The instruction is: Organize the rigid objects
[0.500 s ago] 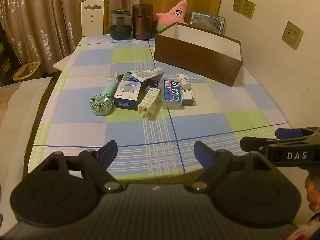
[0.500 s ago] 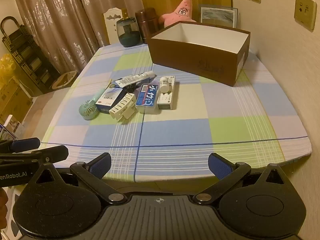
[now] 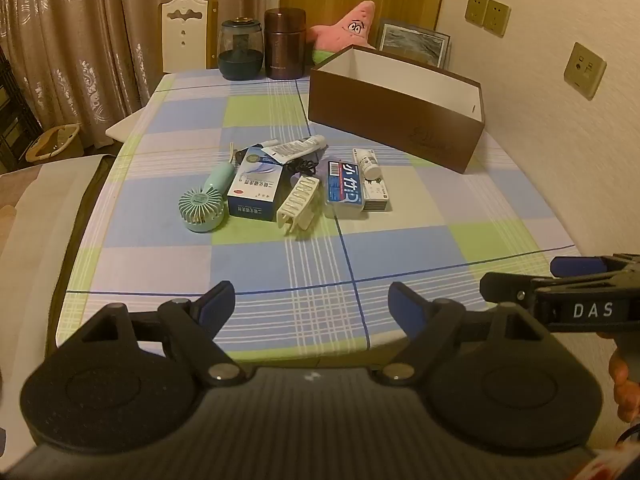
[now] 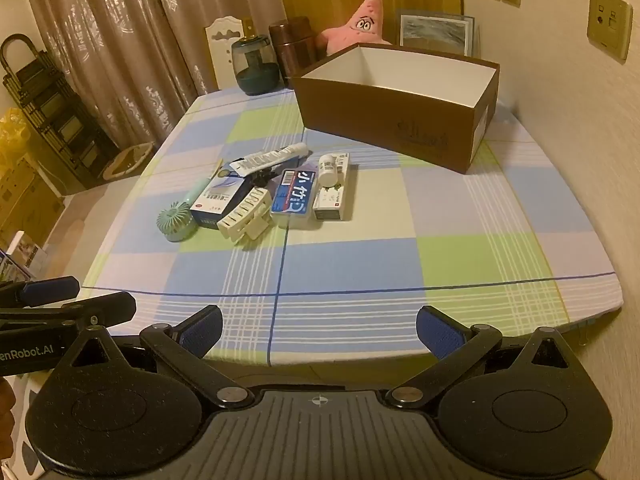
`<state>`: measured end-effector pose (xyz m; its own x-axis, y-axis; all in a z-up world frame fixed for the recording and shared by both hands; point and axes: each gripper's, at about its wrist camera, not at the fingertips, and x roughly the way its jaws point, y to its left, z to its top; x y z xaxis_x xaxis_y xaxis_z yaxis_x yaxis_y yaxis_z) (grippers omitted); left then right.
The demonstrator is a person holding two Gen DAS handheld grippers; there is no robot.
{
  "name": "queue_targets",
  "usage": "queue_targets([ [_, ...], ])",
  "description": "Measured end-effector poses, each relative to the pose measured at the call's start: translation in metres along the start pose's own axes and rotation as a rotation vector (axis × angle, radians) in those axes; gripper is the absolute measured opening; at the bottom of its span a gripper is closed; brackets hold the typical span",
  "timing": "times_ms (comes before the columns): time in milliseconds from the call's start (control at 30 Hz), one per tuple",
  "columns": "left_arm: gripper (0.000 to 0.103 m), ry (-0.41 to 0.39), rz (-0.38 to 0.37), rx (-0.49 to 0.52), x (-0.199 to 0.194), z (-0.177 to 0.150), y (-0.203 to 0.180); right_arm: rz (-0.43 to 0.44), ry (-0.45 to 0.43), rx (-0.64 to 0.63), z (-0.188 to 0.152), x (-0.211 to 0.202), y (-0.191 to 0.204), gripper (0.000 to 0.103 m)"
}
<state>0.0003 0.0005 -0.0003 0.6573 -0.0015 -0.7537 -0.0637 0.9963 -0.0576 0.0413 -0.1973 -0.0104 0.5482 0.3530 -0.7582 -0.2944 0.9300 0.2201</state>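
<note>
A heap of small items lies mid-table: a mint hand fan [image 3: 202,204] [image 4: 176,220], a blue-and-white box [image 3: 256,190] [image 4: 216,200], a cream hair claw [image 3: 298,206] [image 4: 246,216], a white tube [image 3: 296,147] [image 4: 272,159], a blue flat pack [image 3: 344,188] [image 4: 294,196], a white bottle [image 3: 369,163] [image 4: 328,170] on a small white carton [image 3: 376,198] [image 4: 330,200]. An open brown box [image 3: 396,116] [image 4: 394,128] with a white inside stands behind them. My left gripper [image 3: 311,304] and right gripper [image 4: 318,330] hover open over the near table edge, both empty.
A checked cloth covers the table [image 3: 280,272]. At its far end stand a dark glass jar [image 3: 240,50], a brown canister [image 3: 285,44], a pink star plush [image 3: 352,28] and a framed picture [image 3: 414,46]. A white chair [image 3: 184,36] and curtains lie beyond; a wall runs along the right.
</note>
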Motion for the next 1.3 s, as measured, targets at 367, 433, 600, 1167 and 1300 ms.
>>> queue_targets([
  [367,0.083,-0.001,0.0,-0.001,-0.0001,0.0,-0.0004,-0.003,-0.001,-0.003,0.0019,-0.0001,0.0004,0.103],
  [433,0.083,-0.002,-0.002,0.0,0.0013,0.0005,0.0022,-0.003,-0.002,-0.003,0.0019,0.0,0.001,0.103],
  [600,0.083,-0.003,-0.003,0.001,0.0005,0.0032,0.0028,-0.002,-0.002,-0.002,0.0022,-0.0005,0.0015,0.103],
  [1167,0.083,-0.007,-0.002,0.001,-0.0029,0.0046,0.0014,-0.002,-0.008,-0.004,0.0053,-0.0047,0.0049,0.103],
  [1300,0.083,-0.009,-0.003,0.004,-0.0069,0.0034,0.0003,-0.001,-0.013,-0.005,0.0068,-0.008,0.005,0.103],
])
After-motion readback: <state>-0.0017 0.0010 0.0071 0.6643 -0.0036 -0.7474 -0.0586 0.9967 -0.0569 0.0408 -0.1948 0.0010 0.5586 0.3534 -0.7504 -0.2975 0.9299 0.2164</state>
